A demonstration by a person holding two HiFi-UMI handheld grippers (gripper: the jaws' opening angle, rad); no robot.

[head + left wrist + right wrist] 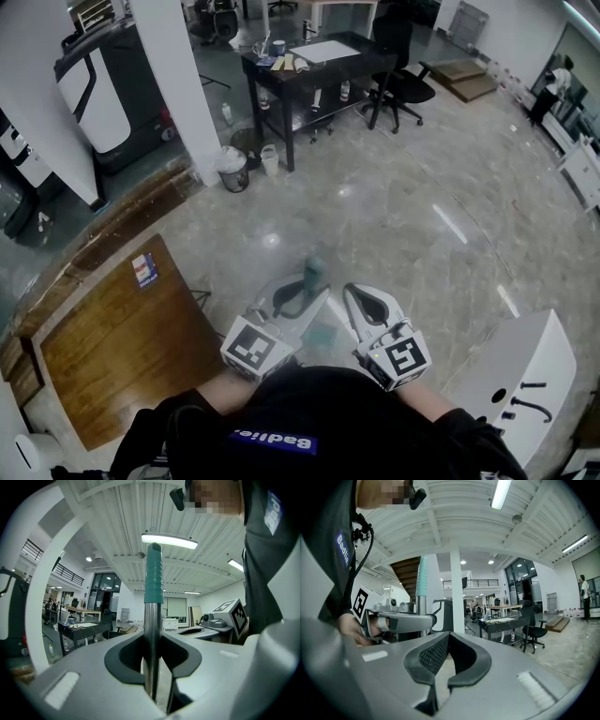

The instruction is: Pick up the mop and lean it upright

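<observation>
While the left claw (157,660) grips the mop handle (153,578) upright, the right claw (448,644) is closed and empty; leaning it, maybe against the pillar (178,84), is not yet done.

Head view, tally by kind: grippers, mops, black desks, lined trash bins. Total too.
Grippers: 2 (left gripper, right gripper)
Mop: 1
Black desk: 1
Trash bin: 1
Total: 5
</observation>
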